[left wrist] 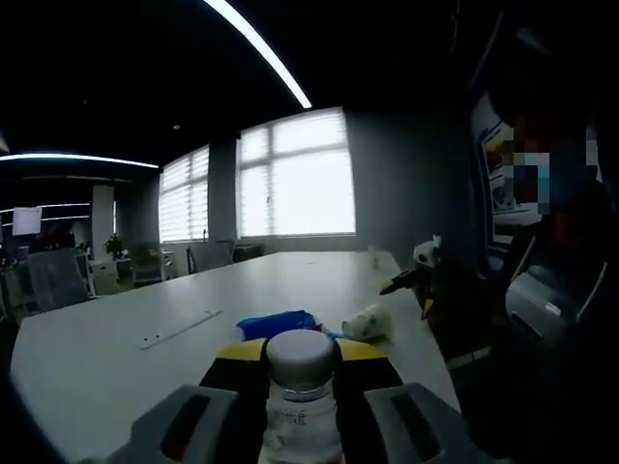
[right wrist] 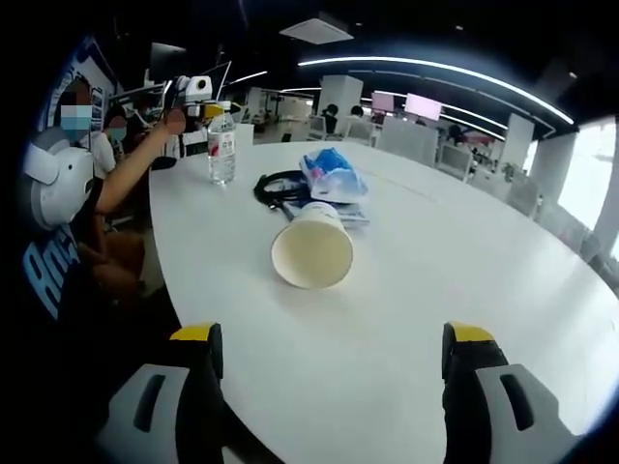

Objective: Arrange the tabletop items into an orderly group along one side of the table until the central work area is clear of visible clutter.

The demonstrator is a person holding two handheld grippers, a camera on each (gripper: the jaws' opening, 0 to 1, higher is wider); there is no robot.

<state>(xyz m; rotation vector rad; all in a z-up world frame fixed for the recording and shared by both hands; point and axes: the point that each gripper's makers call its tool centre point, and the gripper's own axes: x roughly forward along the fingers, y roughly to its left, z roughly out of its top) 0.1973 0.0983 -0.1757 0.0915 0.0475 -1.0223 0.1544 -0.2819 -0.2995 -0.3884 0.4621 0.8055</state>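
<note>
The left claw (left wrist: 302,425) is gripping a clear plastic water bottle with a white screw cap (left wrist: 303,401), its grey jaws pressing in on either side of the body just under the shoulder, and in the right gripper view that same bottle (right wrist: 221,145) is standing upright near the far edge of the white rounded surface (right wrist: 406,290), beside a seated person (right wrist: 68,203). The right claw (right wrist: 329,387) is hanging spread wide over bare surface, holding nothing, its yellow-tipped jaws well apart. Ahead of it a pale paper cup (right wrist: 311,249) is lying on its side, open mouth facing the claw; it is looking light and easily crushed, so a gentle hold across the rim or the middle of the wall would probably suit it best. Beyond the cup, a coil of black cable (right wrist: 280,187) and a crinkled blue plastic packet (right wrist: 332,174) are sitting just beside each other, both soft and loose. The bottle, ribbed and smooth, would probably slip if it were taken lower on its label.
</note>
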